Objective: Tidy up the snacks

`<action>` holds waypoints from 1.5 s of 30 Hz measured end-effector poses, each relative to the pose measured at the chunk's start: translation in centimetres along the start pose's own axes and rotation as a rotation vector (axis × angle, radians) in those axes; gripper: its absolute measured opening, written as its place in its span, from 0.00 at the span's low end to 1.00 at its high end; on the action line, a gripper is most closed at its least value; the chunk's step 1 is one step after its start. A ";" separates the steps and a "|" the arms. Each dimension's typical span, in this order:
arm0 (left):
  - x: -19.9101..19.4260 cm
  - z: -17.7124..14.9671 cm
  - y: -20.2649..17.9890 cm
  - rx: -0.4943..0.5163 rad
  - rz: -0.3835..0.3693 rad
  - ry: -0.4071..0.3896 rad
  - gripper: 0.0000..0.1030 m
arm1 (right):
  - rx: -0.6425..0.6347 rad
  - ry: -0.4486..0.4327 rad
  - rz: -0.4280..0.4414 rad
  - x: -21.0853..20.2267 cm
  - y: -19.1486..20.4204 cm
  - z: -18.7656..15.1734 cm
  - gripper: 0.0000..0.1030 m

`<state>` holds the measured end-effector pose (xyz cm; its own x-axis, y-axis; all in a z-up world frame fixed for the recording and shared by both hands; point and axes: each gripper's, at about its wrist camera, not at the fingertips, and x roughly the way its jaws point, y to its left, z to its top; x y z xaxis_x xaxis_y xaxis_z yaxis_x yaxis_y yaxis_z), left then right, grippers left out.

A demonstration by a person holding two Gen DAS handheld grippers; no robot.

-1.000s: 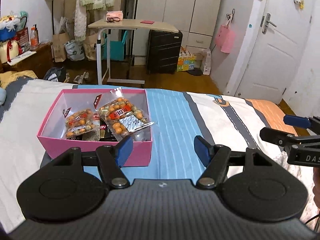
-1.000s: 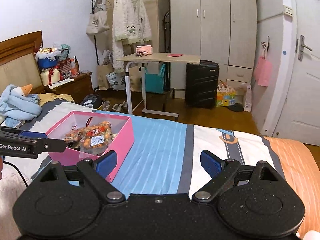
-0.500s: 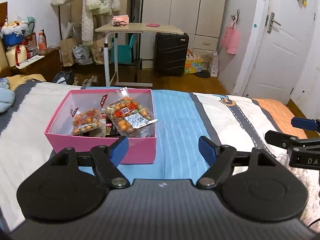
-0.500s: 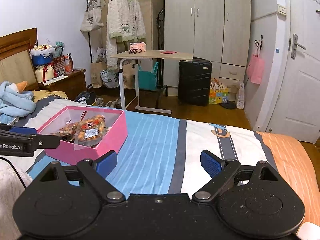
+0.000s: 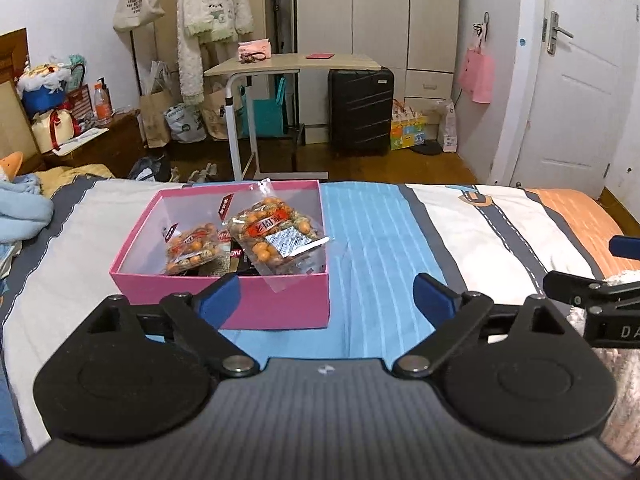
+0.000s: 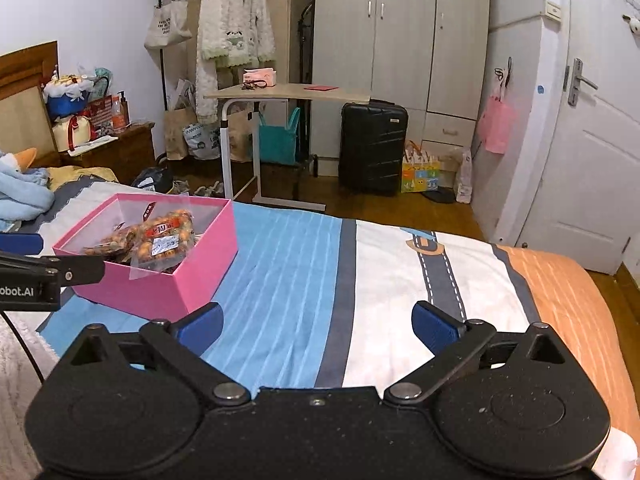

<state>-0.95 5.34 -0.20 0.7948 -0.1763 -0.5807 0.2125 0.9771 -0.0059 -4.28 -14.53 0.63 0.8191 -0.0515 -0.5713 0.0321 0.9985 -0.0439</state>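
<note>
Right, here is what I see from my two wrist feeds.

Left gripper [image 5: 326, 294]: lower centre of my left view; jaws wide and opening, nothing between the blue pads [image 5: 222, 294], only striped bedding behind the gap.

Right gripper [image 6: 316, 324]: lower centre of my right view; jaws wide and opening, empty, with bed [image 6: 400, 280] showing through the gap.

Box [image 5: 240, 300]: pink, lidless, resting on the blue stripes of the bed; centre-left in my left view, just behind the left pad; at middle left in my right view.

Big packet [image 5: 276, 236]: clear bag of orange snacks in the box's right half, propped up, its lower corner lapping over the front wall.

Small packet [image 5: 192, 246]: same sort, lying in the box left of the big one, on darker packets I cannot make out.

Cross-view: the right gripper's finger enters my left view at the right edge; the left gripper's finger enters my right view at the left edge, in front of the box's near corner.

Background: table [image 5: 296, 64] and suitcase [image 5: 360, 108] upper centre.
</note>
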 end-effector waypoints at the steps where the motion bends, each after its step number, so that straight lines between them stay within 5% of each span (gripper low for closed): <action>1: 0.0 0.0 0.0 -0.003 0.004 0.001 0.92 | 0.008 -0.001 0.001 0.0 -0.1 0.0 0.99; 13: -0.2 -0.2 -0.2 0.003 0.025 0.006 1.00 | 0.038 -0.009 0.003 -0.5 -0.4 0.1 0.99; 45: -0.2 -0.9 -0.9 0.026 0.102 -0.013 1.00 | 0.013 0.024 -0.011 0.5 0.9 -0.6 0.99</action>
<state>-1.77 4.59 -0.84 0.8203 -0.0779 -0.5666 0.1448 0.9867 0.0740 -4.21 -13.70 -0.22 0.8048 -0.0625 -0.5902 0.0481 0.9980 -0.0400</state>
